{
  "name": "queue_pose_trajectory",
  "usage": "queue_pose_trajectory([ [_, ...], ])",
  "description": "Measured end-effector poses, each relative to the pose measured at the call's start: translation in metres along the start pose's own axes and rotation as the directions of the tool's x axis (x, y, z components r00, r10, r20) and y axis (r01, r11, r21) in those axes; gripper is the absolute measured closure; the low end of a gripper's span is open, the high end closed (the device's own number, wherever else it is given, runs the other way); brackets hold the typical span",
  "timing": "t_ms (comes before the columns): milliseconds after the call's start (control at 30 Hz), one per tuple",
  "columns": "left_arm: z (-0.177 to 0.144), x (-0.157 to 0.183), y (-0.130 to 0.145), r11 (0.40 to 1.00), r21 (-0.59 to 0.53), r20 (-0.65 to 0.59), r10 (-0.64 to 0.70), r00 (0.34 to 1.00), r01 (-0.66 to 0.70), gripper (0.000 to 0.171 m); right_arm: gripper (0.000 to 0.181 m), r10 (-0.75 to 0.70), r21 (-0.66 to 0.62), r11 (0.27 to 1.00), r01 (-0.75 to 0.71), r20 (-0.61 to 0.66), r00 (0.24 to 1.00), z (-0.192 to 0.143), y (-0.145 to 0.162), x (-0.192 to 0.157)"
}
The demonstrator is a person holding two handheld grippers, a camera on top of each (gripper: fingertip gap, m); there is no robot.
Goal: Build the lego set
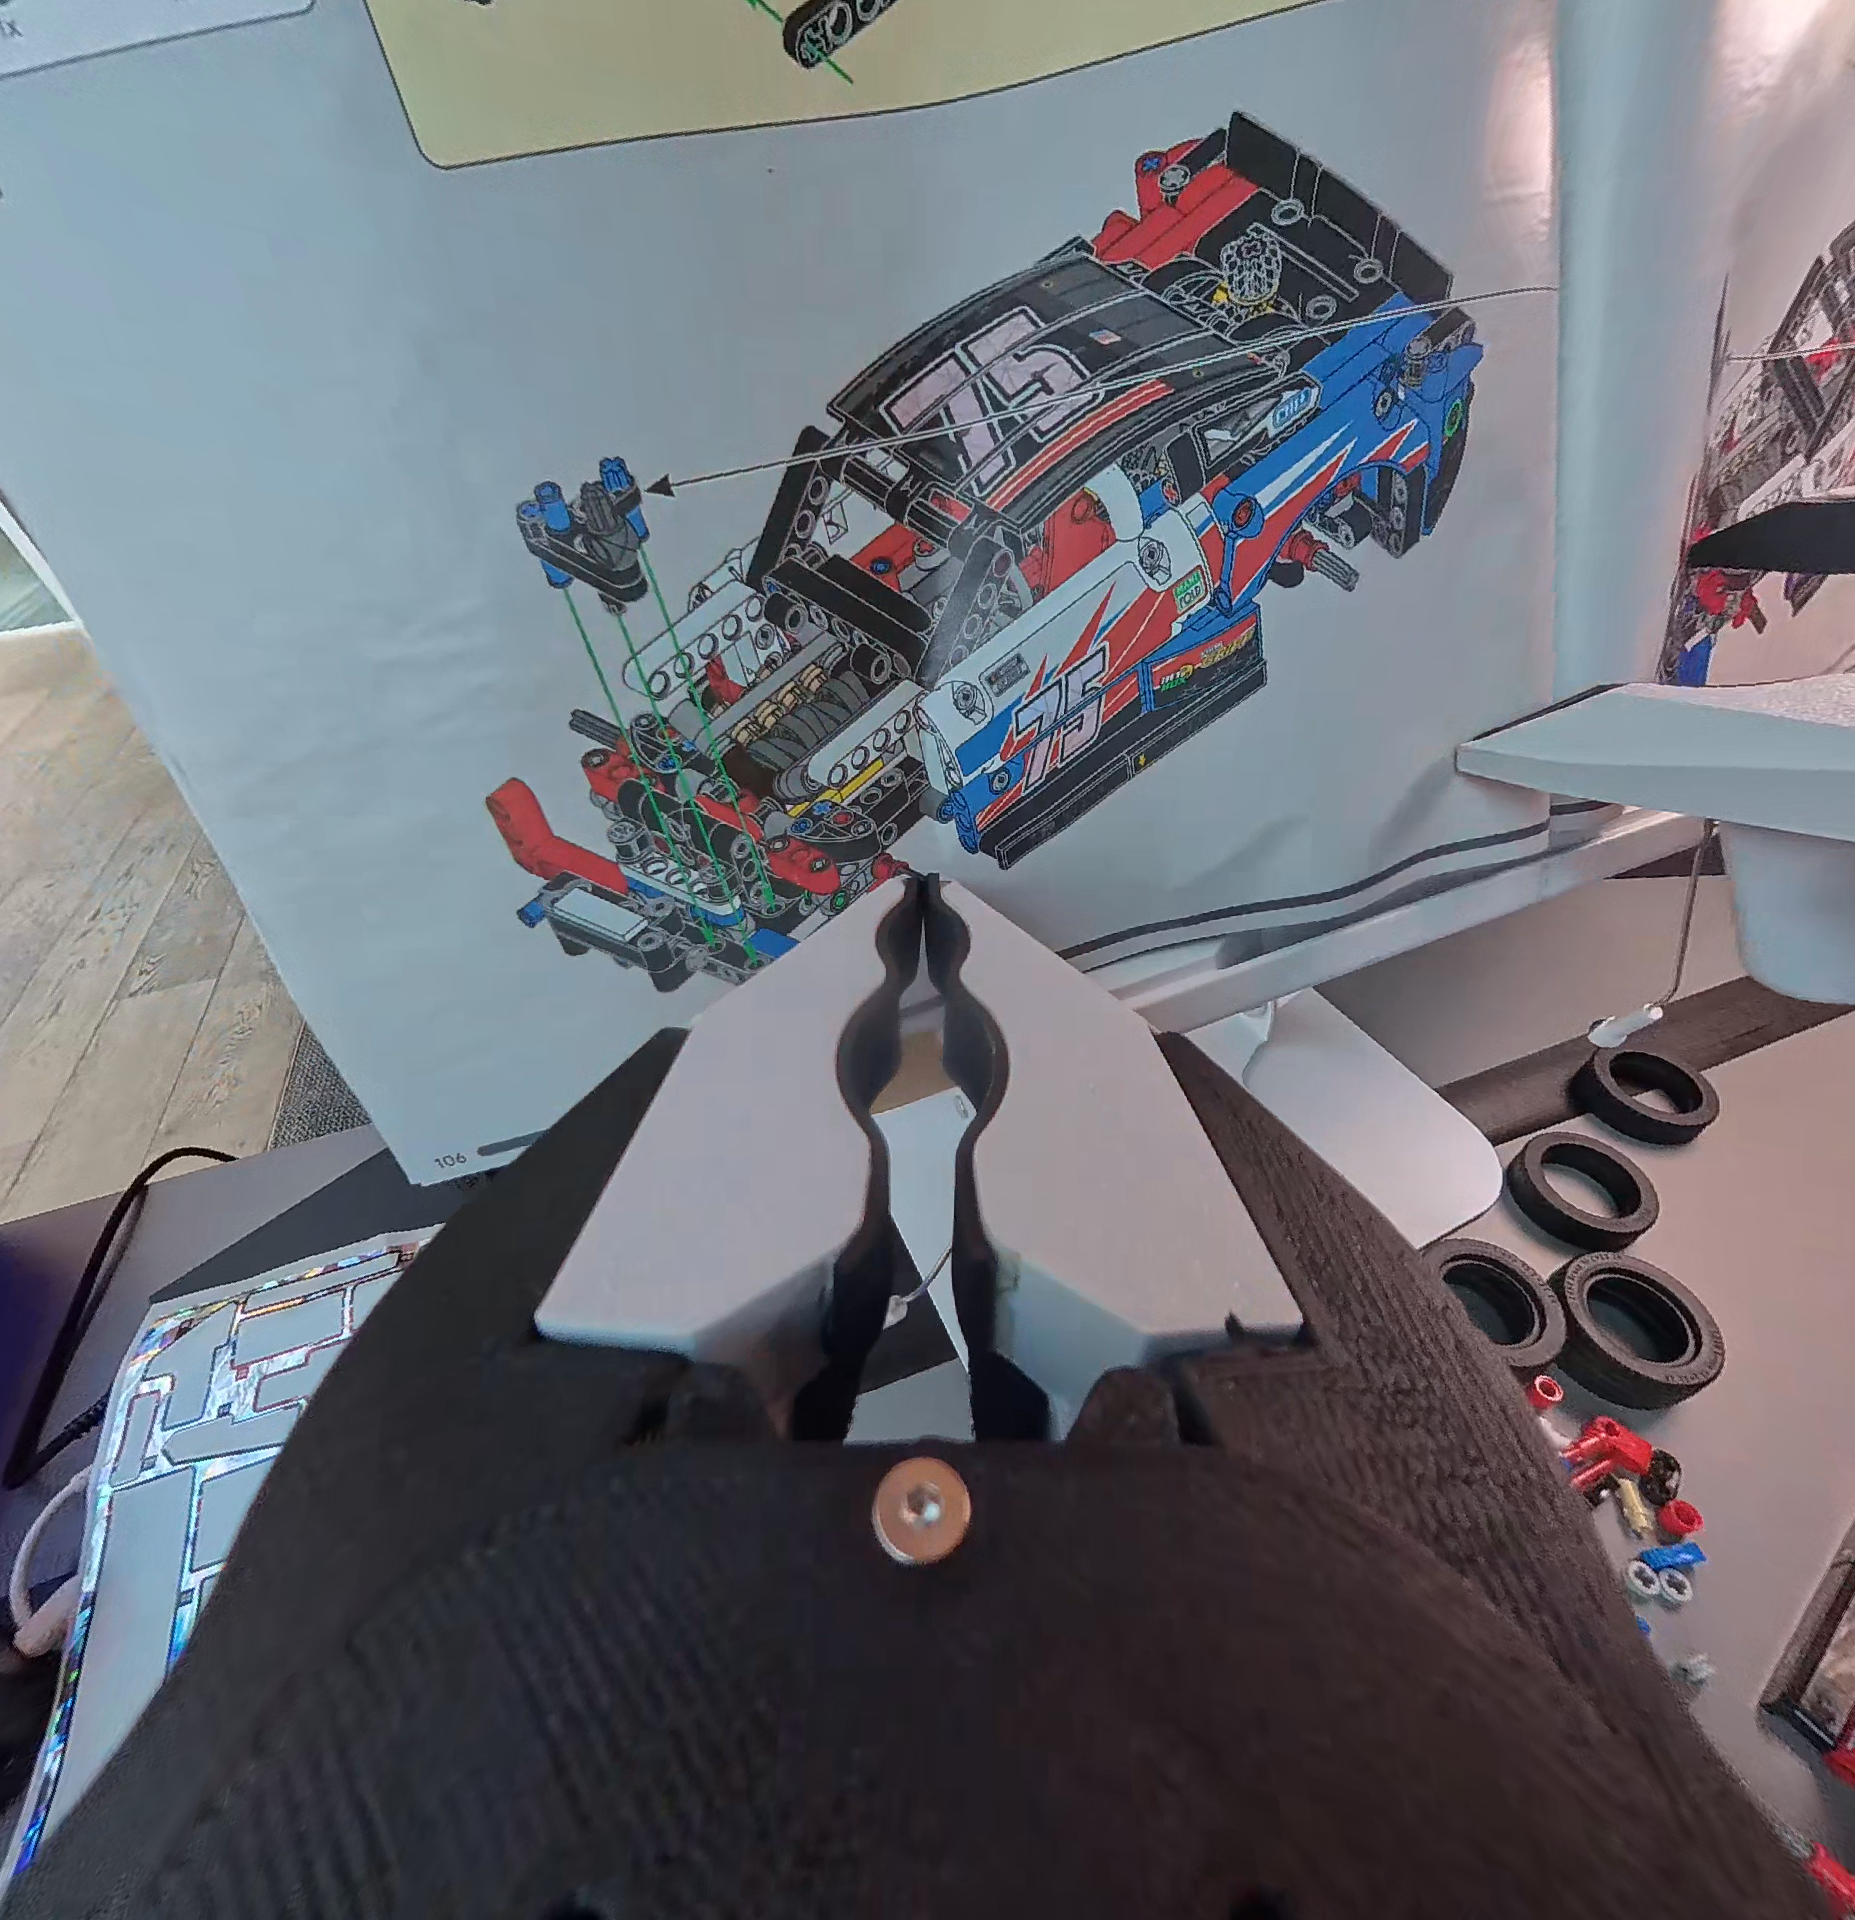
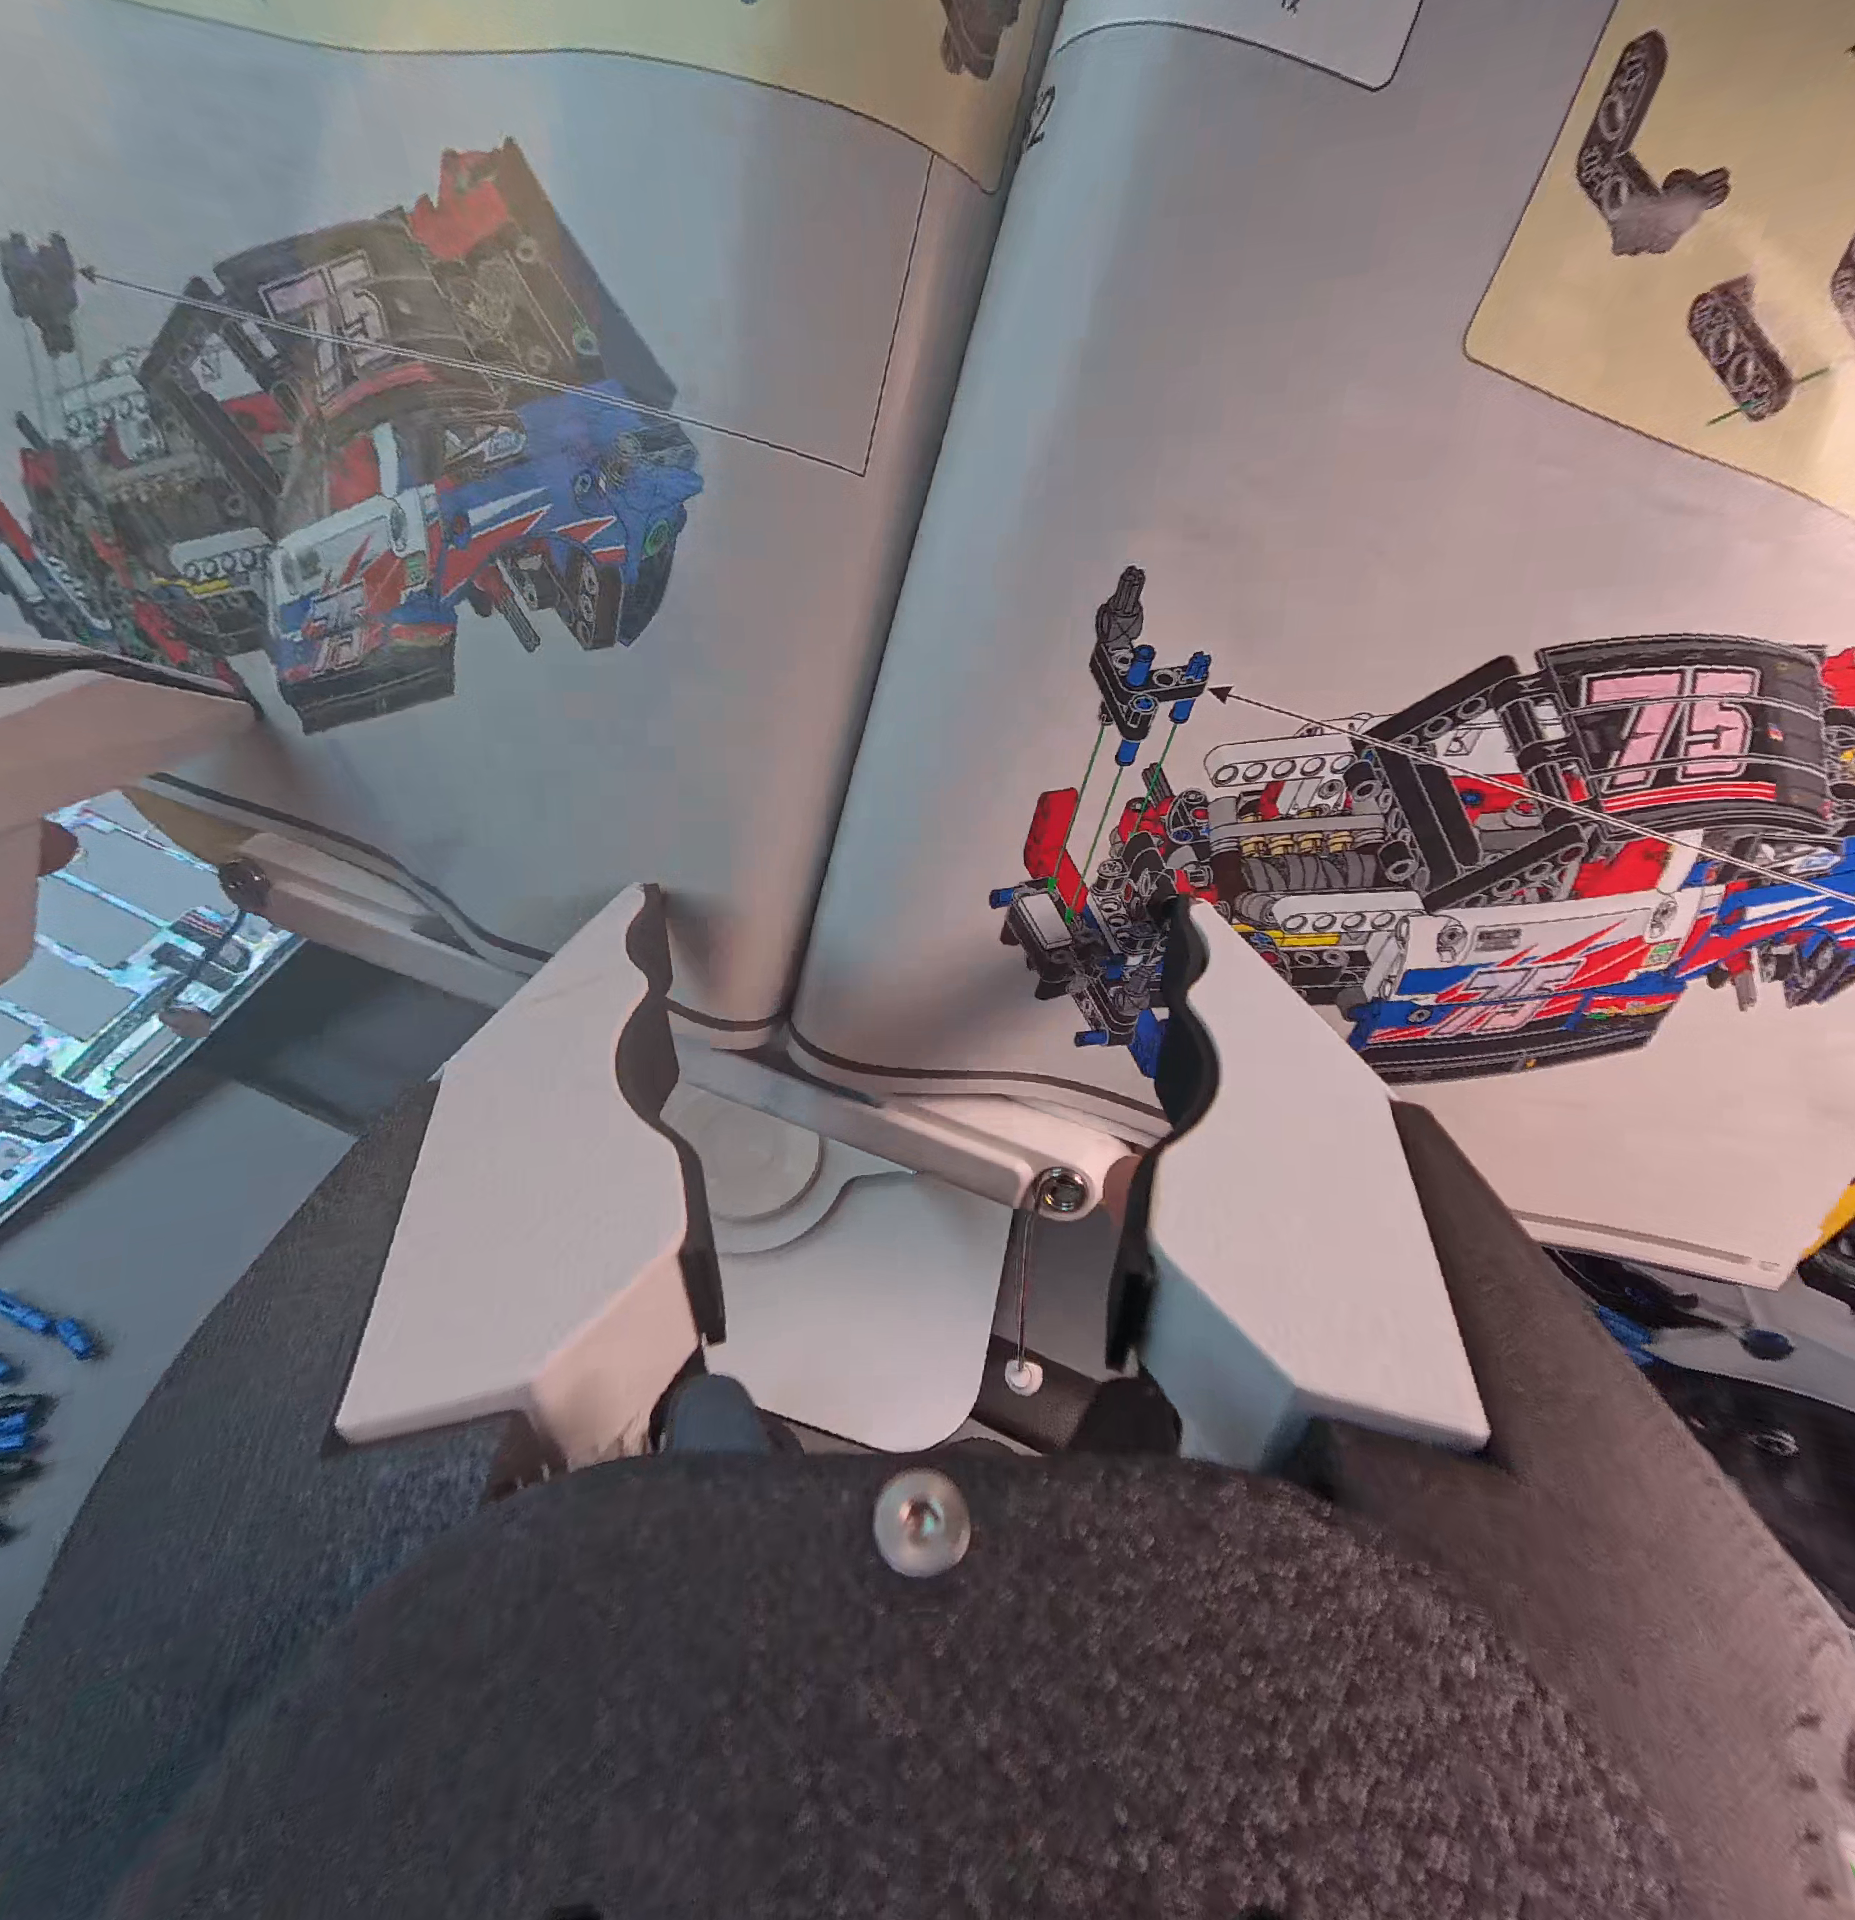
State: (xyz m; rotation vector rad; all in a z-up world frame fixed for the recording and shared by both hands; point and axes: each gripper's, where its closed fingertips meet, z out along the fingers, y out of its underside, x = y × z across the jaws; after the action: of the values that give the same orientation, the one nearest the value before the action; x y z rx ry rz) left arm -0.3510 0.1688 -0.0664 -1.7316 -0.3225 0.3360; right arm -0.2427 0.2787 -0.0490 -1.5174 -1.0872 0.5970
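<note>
The open instruction booklet stands upright on a white stand, showing drawings of a red, white, blue and black race car. My left gripper is shut and empty, its tips close to the lower part of the left page. My right gripper is open and empty, facing the fold of the booklet above the stand's foot. Several black tyres and a small pile of red, blue and black pieces lie on the grey table to the right. Blue pins lie at the left in the right wrist view.
A shiny sticker sheet lies flat at the lower left; it also shows in the right wrist view. The right gripper's pale finger juts in from the right edge. A black cable runs along the table's left edge. Wooden floor lies beyond. Between my right fingertips and the stand's foot there is roughly 20 cm.
</note>
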Motion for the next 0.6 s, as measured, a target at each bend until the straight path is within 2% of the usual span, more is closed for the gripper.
queue_pose_trajectory([
  [67,-0.004,-0.004,-0.001,1.000,0.013,0.015,-0.015,1.000,0.015,0.171,0.087,-0.008,-0.004,1.000,0.008,-0.046,0.999,0.005,0.001,0.000],
  [133,-0.016,-0.007,0.000,0.994,0.041,0.014,-0.097,0.995,0.096,0.169,0.086,-0.008,0.010,1.000,0.009,-0.083,0.997,0.009,0.000,0.000],
  [200,-0.031,-0.002,0.008,0.955,0.086,-0.030,-0.281,0.959,0.283,0.160,0.084,-0.017,0.034,0.999,0.021,-0.119,0.993,0.011,0.000,-0.001],
  [267,-0.040,0.001,0.032,0.867,0.075,-0.059,-0.490,0.870,0.493,0.139,0.084,-0.025,0.063,0.997,0.035,-0.153,0.988,0.012,0.000,-0.002],
  [333,-0.043,0.000,0.062,0.723,0.067,-0.065,-0.684,0.726,0.687,0.114,0.085,-0.027,0.083,0.996,0.042,-0.172,0.985,0.012,0.000,-0.004],
  [400,-0.037,0.005,0.084,0.510,0.025,-0.120,-0.852,0.509,0.860,0.097,0.085,-0.026,0.088,0.995,0.043,-0.178,0.984,0.012,0.000,-0.005],
  [467,-0.027,0.010,0.083,0.301,0.001,-0.219,-0.931,0.293,0.954,0.090,0.086,-0.025,0.086,0.995,0.041,-0.178,0.984,0.012,0.000,-0.006],
  [500,-0.021,0.006,0.080,0.207,0.008,-0.257,-0.945,0.202,0.978,0.094,0.086,-0.024,0.084,0.996,0.040,-0.176,0.984,0.011,0.000,-0.006],
  [533,-0.018,-0.002,0.075,0.103,0.020,-0.312,-0.944,0.104,0.994,0.109,0.086,-0.023,0.084,0.996,0.038,-0.175,0.984,0.011,0.000,-0.006],
  [567,-0.019,-0.012,0.067,0.009,0.039,-0.378,-0.925,0.024,0.999,0.139,0.086,-0.021,0.083,0.996,0.035,-0.173,0.985,0.011,0.001,-0.006],
  [600,-0.025,-0.026,0.059,-0.028,0.098,-0.433,-0.901,0.018,0.995,0.167,0.086,-0.018,0.081,0.996,0.032,-0.170,0.985,0.010,0.001,-0.006],
])
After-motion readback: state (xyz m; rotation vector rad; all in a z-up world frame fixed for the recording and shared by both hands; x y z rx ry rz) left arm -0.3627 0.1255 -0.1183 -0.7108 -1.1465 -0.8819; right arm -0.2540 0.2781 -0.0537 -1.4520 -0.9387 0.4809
